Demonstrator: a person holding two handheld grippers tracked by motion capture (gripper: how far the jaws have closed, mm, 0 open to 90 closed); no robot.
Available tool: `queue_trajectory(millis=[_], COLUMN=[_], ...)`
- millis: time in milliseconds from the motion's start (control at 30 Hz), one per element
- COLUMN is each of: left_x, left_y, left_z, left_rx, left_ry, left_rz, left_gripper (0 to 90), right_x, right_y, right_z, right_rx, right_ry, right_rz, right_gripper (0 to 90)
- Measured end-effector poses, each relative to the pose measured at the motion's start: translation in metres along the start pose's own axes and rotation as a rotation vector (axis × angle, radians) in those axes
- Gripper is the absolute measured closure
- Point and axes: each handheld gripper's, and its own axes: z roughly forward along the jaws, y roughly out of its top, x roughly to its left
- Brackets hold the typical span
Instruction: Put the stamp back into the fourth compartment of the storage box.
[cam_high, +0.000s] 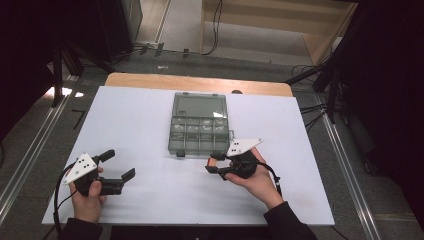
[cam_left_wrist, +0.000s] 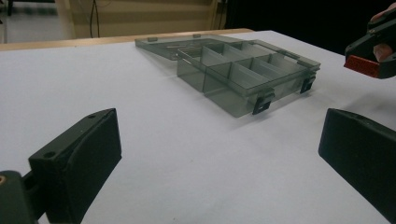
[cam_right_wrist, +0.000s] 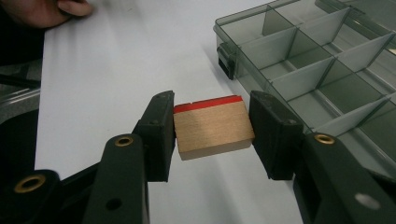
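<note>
Between the right hand-held gripper (cam_right_wrist: 212, 128) jaws: wooden block (cam_right_wrist: 212, 129), clamped on both sides, red edge facing away.
Block held just above the white worktop (cam_high: 150, 120), just beside the near front corner of the open grey compartment box (cam_high: 199, 125). Left hand-held gripper (cam_high: 118, 166) rests well apart on the worktop, jaws spread wide, nothing between them.

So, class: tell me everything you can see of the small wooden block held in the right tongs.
The wooden block is a small, flat rectangular piece of pale, smooth wood with one face painted red. It sits level between the two black jaws of the right tongs, which press on its opposite sides and hold it above the white table. It hangs just in front of the open grey compartment box, touching neither the box nor the table.
</note>
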Motion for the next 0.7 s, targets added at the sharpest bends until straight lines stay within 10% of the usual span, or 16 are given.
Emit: queue_trajectory(millis=[700], left_x=[-0.0004], left_y=[0.0001], left_z=[-0.0001], left_rx=[0.000], left_ry=[-0.001], left_rz=[0.000], left_gripper=[0.0], right_x=[-0.0094], right_y=[0.0033], right_z=[-0.0004], right_rx=[0.010], right_ry=[-0.020], right_rz=[0.016], right_gripper=[50.9])
